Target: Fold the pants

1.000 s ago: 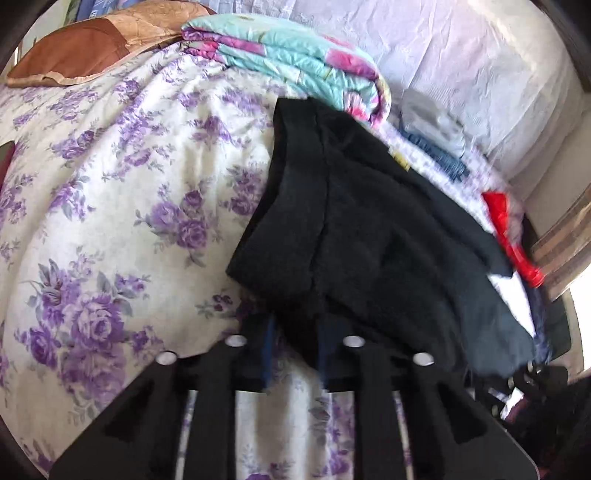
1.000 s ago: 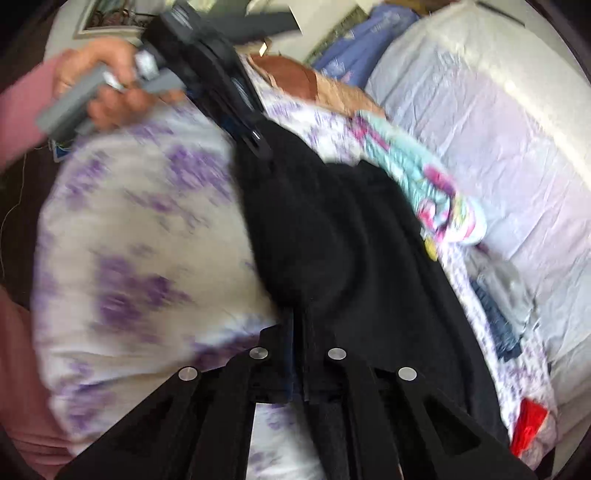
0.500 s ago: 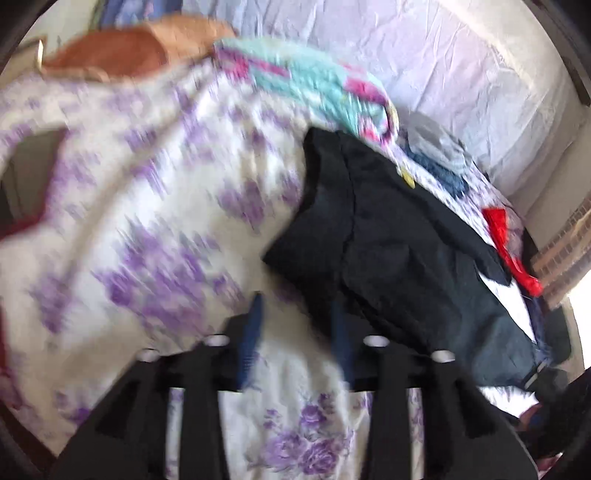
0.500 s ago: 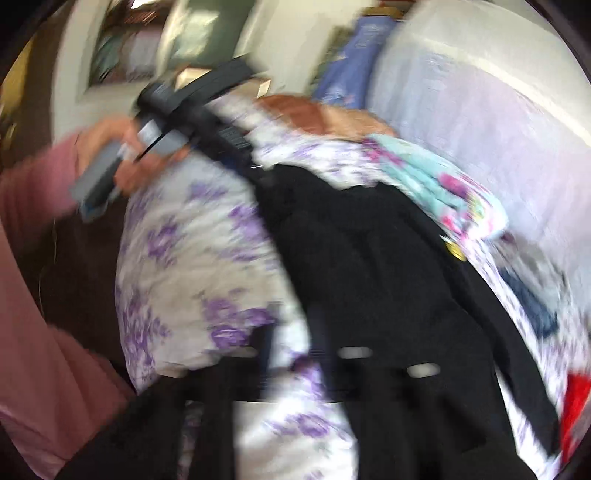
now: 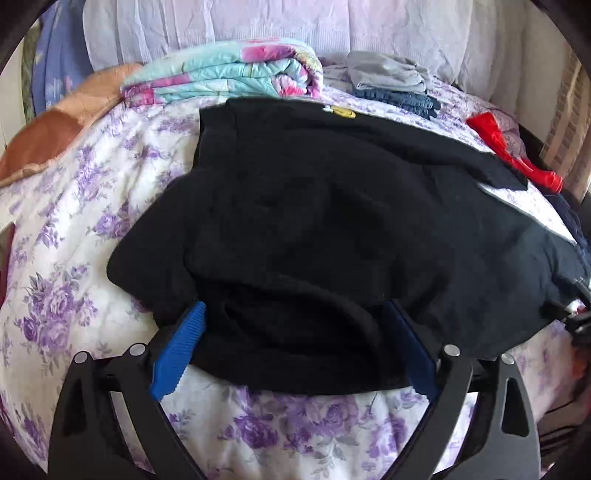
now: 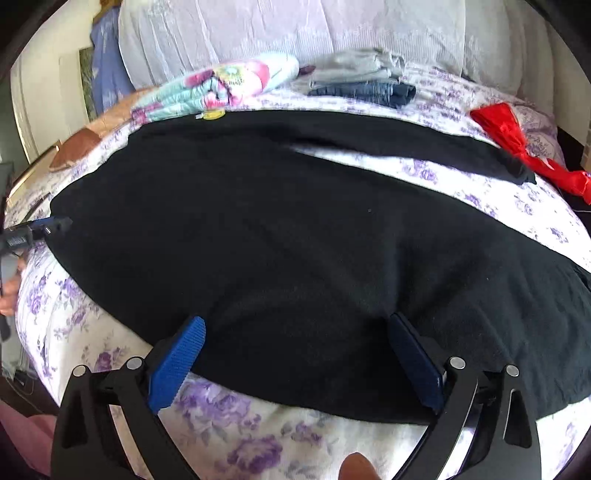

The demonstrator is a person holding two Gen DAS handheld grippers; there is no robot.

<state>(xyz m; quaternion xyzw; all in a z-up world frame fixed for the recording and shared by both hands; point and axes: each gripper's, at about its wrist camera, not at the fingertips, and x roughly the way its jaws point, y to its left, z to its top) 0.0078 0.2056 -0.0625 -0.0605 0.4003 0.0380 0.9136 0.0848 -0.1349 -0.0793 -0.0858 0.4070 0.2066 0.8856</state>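
Observation:
Black pants (image 5: 314, 206) lie spread on a bed with a white and purple floral cover (image 5: 66, 229). In the left wrist view the near end is bunched and the two legs run off to the right. My left gripper (image 5: 295, 314) is open, its blue pads either side of the bunched near edge. In the right wrist view the pants (image 6: 295, 240) lie flatter, legs splitting at the far right. My right gripper (image 6: 295, 328) is open over the near edge of the cloth. The left gripper (image 6: 40, 227) shows at the pants' left end.
A folded turquoise and pink quilt (image 5: 221, 74), folded grey (image 5: 388, 72) and denim clothes (image 5: 399, 98) lie at the back near a white padded headboard (image 5: 258, 22). A red cloth (image 5: 513, 155) lies at the right. A brown pillow (image 5: 48, 140) lies at the left.
Both grippers have opened and let go of the pants. The pants, held up and bunched before, now lie on the bed. Both cameras have swung to face the headboard.

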